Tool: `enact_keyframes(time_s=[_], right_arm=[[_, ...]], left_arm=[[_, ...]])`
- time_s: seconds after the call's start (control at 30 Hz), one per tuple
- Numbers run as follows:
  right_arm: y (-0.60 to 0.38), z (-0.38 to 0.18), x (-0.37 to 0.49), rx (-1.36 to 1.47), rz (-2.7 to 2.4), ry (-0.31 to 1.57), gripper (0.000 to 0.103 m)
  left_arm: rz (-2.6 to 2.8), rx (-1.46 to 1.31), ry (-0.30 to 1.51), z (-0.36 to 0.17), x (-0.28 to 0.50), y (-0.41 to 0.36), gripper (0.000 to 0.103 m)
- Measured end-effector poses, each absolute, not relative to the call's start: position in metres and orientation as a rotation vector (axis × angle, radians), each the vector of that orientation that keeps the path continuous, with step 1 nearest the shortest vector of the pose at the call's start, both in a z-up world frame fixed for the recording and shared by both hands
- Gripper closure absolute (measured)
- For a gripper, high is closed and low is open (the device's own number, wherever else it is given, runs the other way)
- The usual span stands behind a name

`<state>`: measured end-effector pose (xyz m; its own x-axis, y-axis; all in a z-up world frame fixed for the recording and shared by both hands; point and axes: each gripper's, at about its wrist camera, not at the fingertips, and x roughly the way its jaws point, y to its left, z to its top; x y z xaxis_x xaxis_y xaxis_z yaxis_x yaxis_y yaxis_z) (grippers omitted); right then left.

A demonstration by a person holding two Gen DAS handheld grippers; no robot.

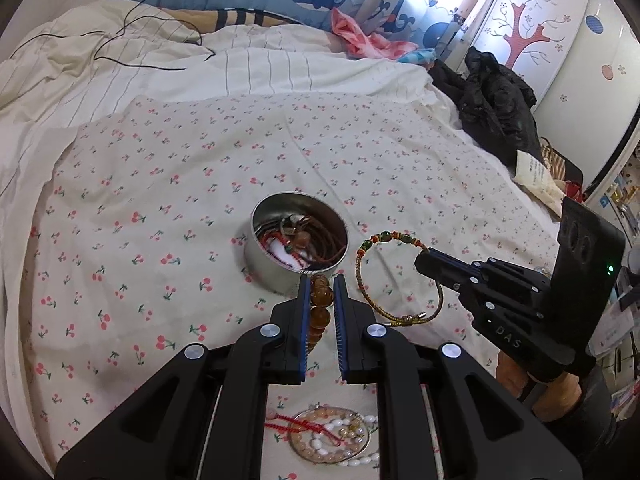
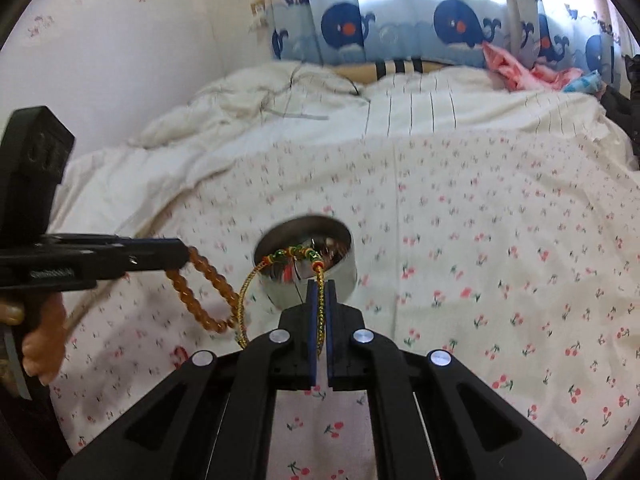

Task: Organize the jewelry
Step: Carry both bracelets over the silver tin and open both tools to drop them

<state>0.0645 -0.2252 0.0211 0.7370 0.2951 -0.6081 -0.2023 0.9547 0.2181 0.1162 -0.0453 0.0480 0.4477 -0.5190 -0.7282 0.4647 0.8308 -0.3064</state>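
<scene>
Left claw pinches amber beads — right claw grips cord bracelet.

Amber bead bracelet and gold cord bracelet hang beside round tin.

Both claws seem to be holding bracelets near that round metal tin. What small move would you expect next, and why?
Probably the right gripper carries its gold cord bracelet with green beads a little forward over the round silver tin before letting go. The bracelet is pinched and lifted just short of the tin, which already holds jewelry. The left gripper holds the amber bead bracelet.
</scene>
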Motion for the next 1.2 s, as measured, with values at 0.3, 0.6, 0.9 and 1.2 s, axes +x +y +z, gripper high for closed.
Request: enact_keyframes(time_s=[0.3,0.6,0.9,1.2], right_arm=[[-0.227,0.03,0.071,0.125,0.237,0.65,0.099],[-0.228,0.039,0.099,0.122,0.218,0.633,0.099],[-0.226,0.035,0.113,0.115,0.207,0.649,0.099],[-0.218,0.031,0.12,0.096,0.202,0.659,0.099]], left_arm=[[-0.637,-0.094,0.887,0.057,0.124,-0.059,0.093],[-0.646,-0.113,0.861,0.064,0.139,-0.071,0.093],[-0.621,-0.141,0.856,0.061,0.155,-0.07,0.093],[-0.597,-0.158,0.868,0.051,0.165,-0.07,0.093]])
